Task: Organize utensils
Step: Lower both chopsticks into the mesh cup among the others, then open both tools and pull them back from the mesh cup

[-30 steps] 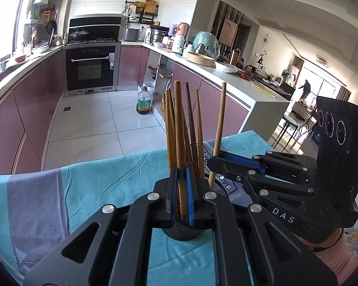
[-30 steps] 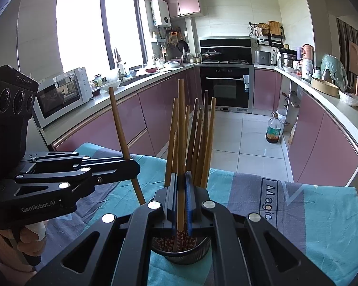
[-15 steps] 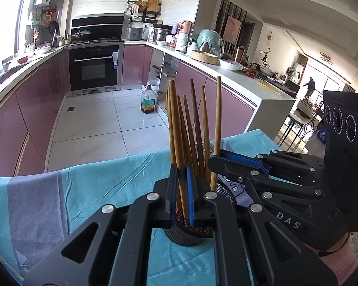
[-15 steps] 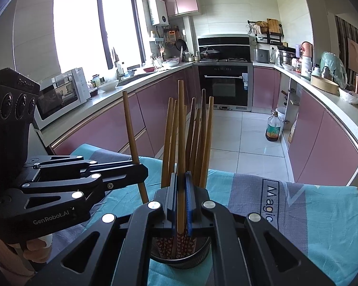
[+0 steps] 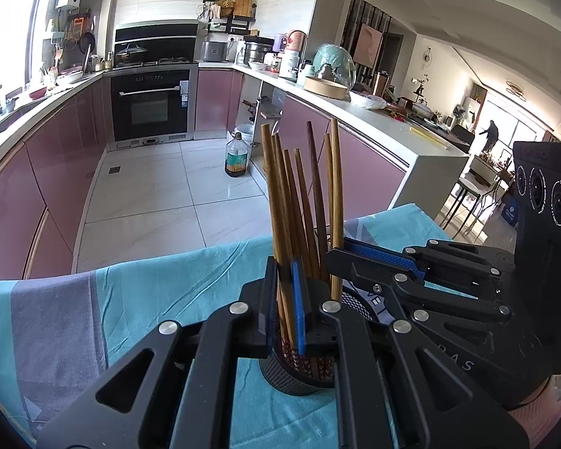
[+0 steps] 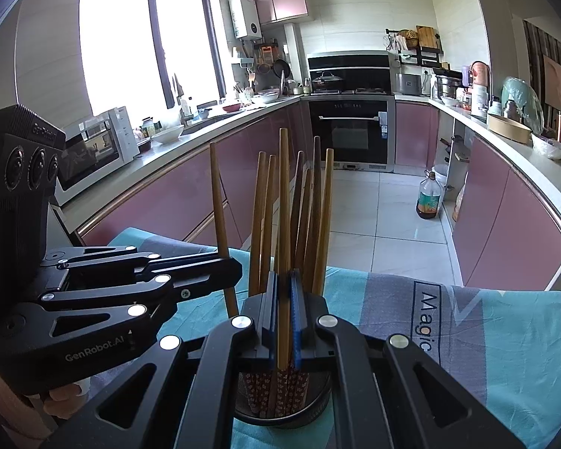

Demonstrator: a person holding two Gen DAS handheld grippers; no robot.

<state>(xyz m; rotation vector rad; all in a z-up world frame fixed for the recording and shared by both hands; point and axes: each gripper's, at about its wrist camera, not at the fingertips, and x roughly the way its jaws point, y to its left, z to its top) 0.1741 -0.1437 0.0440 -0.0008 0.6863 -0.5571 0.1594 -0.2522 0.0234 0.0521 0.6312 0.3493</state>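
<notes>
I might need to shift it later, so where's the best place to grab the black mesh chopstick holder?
Grip the mesh holder's round wall low down, from the side, jaws level. Chopsticks stand fanned out of its open top, blocking any approach from above.

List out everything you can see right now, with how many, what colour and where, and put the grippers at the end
Chopsticks: about ten, light and dark brown wood, most standing upright in the holder, one in each gripper.
Chopstick holder: one, dark mesh cup, on the cloth.
Cloth: one, teal with grey bands, covering the table.
Oil bottle: one, amber contents, on the floor by the cabinets.
Oven: one, black, built in at the far end.
Microwave: one, white, on the counter under the window.
Cabinets: pink fronts, along both sides.
Left gripper: black with blue pads, shut on one chopstick.
Right gripper: the same, shut on another chopstick above the holder.
</notes>
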